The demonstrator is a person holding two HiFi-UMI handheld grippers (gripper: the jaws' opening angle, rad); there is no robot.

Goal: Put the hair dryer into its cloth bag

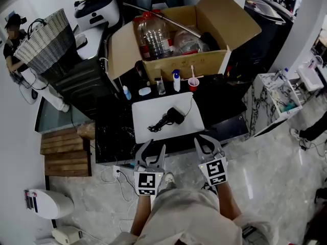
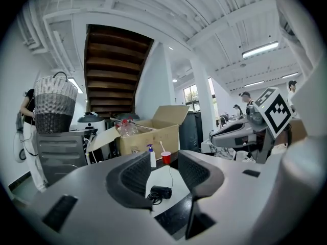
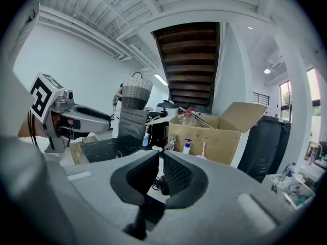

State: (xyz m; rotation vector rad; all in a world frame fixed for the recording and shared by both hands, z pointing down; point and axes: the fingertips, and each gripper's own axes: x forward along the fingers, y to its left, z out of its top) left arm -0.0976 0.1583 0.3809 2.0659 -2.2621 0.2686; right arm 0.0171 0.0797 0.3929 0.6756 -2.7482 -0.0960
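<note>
The black hair dryer lies on a flat white cloth on the black table, its cord coiled at its left. Both grippers hover in front of the table's near edge, apart from the dryer. My left gripper is open with nothing between its fingers. In the left gripper view the dryer shows far off through the gap, on the cloth. My right gripper has its jaws almost together and holds nothing. In the right gripper view the dryer is mostly hidden behind the pads.
An open cardboard box with plastic bottles stands behind the cloth. A spray bottle and a red cup stand in front of the box. A wicker basket and a person are at far left. A marble-patterned stand is at right.
</note>
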